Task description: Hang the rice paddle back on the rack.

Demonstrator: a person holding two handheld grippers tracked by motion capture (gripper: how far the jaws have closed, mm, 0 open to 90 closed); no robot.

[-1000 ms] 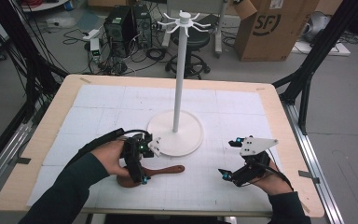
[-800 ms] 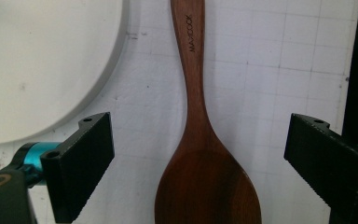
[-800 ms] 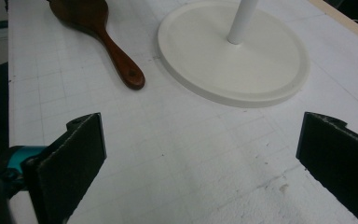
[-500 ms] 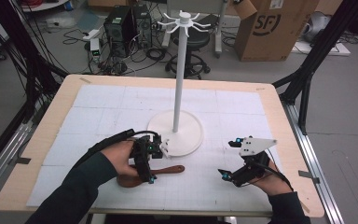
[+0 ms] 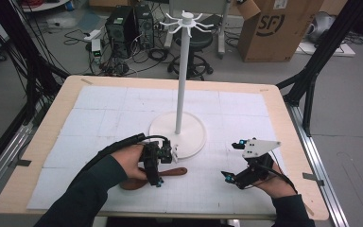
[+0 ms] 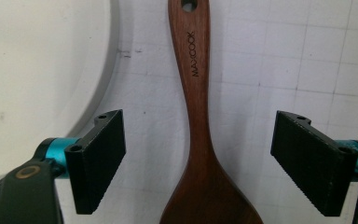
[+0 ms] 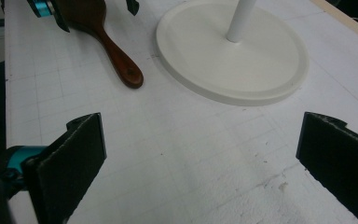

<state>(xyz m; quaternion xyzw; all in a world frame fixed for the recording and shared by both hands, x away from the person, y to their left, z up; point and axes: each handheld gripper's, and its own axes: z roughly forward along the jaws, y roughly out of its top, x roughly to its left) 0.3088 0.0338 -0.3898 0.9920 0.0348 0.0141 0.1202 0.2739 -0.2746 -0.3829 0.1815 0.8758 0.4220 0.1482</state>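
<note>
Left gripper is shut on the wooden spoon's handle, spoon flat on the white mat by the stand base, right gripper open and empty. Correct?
Not quite. The left gripper is open, not shut: the left gripper view shows its jaws spread on either side of the wooden spoon, clear of the handle. The rest holds: the spoon lies flat on the white mat by the stand base, and the right gripper is open and empty.

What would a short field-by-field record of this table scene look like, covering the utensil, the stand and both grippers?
utensil: wooden spoon, lying flat on the white mat, handle hole pointing away from the bowl
stand: white hook stand, upright, round base beside the spoon handle
left gripper: open, fingers either side of the spoon neck, not touching it
right gripper: open, over bare mat, holding nothing
</note>
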